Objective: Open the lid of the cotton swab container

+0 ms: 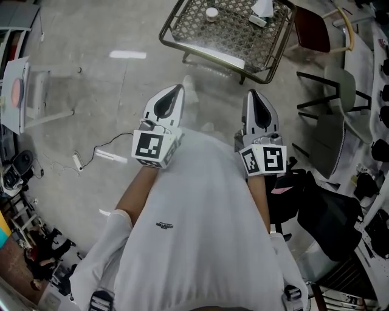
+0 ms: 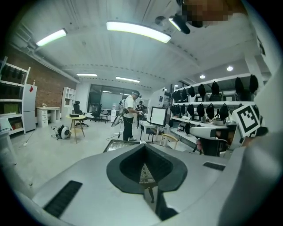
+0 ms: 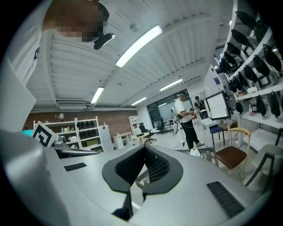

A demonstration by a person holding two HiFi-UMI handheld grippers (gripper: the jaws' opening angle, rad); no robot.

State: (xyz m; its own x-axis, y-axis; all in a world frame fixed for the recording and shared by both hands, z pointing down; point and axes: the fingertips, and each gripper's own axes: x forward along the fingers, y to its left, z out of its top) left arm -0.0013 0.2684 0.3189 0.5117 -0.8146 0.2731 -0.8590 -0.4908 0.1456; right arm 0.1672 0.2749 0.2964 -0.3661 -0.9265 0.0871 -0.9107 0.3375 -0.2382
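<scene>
A small round white container (image 1: 211, 13) stands on a mesh-topped table (image 1: 200, 45) at the top of the head view, with other white items (image 1: 262, 8) beside it. I cannot tell its lid from here. My left gripper (image 1: 176, 88) and right gripper (image 1: 252, 93) are held side by side in front of the white shirt, well short of the table. Both point toward it. Each has its jaws pressed together with nothing between them, as the left gripper view (image 2: 143, 146) and the right gripper view (image 3: 145, 148) show. The table's edge (image 2: 118, 143) shows just beyond the left jaws.
A brown chair (image 1: 312, 27) and a grey-green chair (image 1: 341, 86) stand right of the table, black bags (image 1: 322, 212) lower right. A cable (image 1: 79, 160) lies on the concrete floor, a white stand (image 1: 27, 91) at left. A person (image 2: 129, 115) stands far off.
</scene>
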